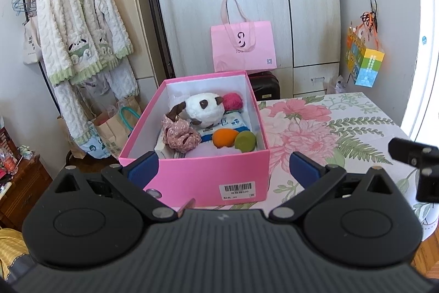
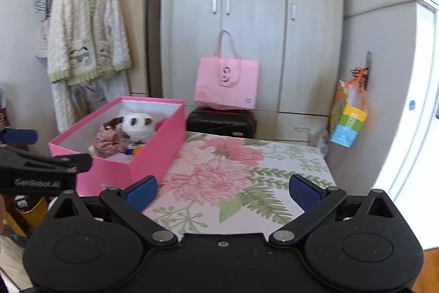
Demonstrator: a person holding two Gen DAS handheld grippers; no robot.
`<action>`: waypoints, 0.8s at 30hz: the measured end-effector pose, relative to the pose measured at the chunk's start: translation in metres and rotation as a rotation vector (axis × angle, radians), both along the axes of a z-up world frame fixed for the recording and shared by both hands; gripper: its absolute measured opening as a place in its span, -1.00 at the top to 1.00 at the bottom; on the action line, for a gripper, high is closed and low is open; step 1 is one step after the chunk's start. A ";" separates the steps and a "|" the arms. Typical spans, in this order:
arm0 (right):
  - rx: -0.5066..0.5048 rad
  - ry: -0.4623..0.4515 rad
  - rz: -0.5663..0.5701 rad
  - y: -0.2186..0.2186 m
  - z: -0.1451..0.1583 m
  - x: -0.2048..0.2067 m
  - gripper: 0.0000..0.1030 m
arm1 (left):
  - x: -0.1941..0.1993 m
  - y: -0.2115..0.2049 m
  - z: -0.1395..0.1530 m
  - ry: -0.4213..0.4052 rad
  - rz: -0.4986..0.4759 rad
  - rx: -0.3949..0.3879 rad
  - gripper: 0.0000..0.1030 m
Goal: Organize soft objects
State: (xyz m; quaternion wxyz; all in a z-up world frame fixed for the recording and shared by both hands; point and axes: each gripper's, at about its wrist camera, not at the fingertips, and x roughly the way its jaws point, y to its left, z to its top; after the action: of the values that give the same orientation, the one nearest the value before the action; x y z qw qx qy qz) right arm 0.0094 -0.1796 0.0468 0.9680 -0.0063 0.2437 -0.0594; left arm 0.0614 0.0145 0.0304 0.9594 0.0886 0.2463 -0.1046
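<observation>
Nearest the camera, the left gripper (image 1: 223, 169) hangs just before the pink box (image 1: 208, 177) with its jaws released and empty. The box sits at the surface's (image 1: 343, 128) left edge, already holding the panda plush (image 1: 204, 109), floral scrunchie (image 1: 178, 135) and orange ball (image 1: 225, 137), apparently gathered there for tidiness. Further right, the right gripper (image 2: 222, 191) hovers over bare floral cloth, jaws likewise spread around nothing.

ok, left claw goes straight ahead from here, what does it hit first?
Probably the near wall of the pink box: it sits right between the open left claw fingers. Depth is unclear, so it might clear the rim.
</observation>
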 end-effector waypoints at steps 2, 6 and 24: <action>-0.011 -0.005 -0.014 -0.001 -0.001 -0.002 -1.00 | 0.001 0.000 -0.001 0.005 0.012 -0.007 -1.00; -0.042 -0.017 -0.043 0.002 -0.001 -0.006 -1.00 | 0.001 0.000 -0.004 -0.004 0.027 -0.008 -1.00; 0.031 -0.007 -0.085 -0.007 -0.002 -0.015 -1.00 | -0.007 0.002 -0.004 -0.043 0.028 -0.023 -1.00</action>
State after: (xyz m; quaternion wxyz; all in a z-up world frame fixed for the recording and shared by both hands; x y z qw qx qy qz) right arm -0.0054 -0.1868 0.0446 0.9655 0.0192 0.2412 -0.0966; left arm 0.0539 0.0160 0.0266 0.9668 0.0761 0.2258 -0.0919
